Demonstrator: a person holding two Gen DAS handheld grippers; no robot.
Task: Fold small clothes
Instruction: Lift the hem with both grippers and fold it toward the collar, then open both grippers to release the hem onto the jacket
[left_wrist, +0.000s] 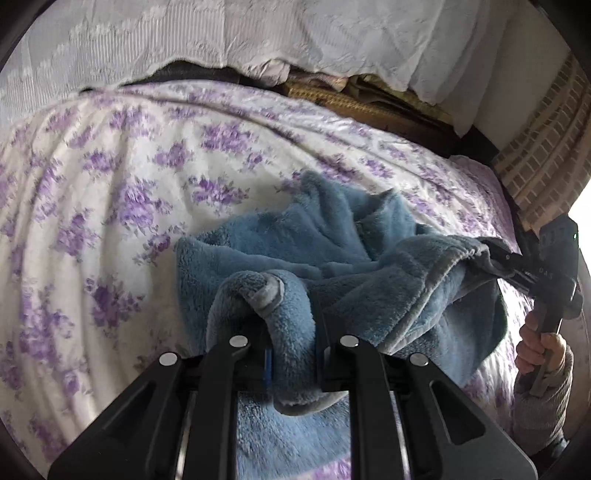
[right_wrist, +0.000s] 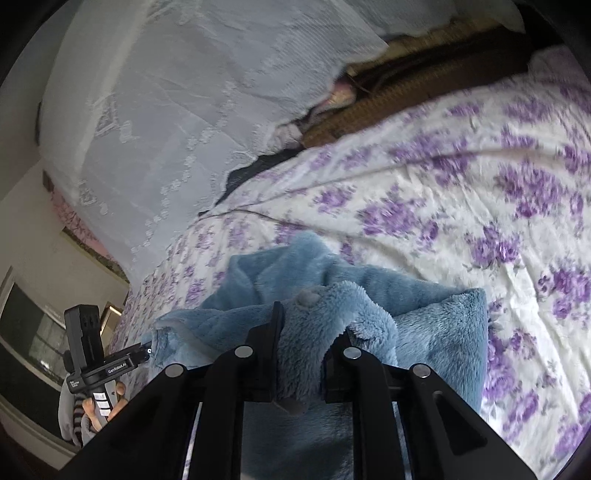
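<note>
A blue fleece garment (left_wrist: 332, 240) lies bunched on a bed sheet with purple flowers (left_wrist: 110, 184). My left gripper (left_wrist: 291, 332) is shut on a grey-trimmed edge of the garment, which drapes over its fingers. My right gripper (right_wrist: 303, 354) is shut on another fleece edge of the same garment (right_wrist: 424, 325). The right gripper also shows in the left wrist view (left_wrist: 491, 258), pinching the garment's right edge and pulling it taut. The left gripper shows at the lower left of the right wrist view (right_wrist: 147, 350), holding the cloth's far edge.
A white lace curtain (left_wrist: 184, 33) hangs behind the bed. Folded brown and tan textiles (left_wrist: 369, 103) lie along the bed's far edge. A checked cloth (left_wrist: 543, 162) is at the right. A dark window and wall (right_wrist: 33, 325) are at the left of the right wrist view.
</note>
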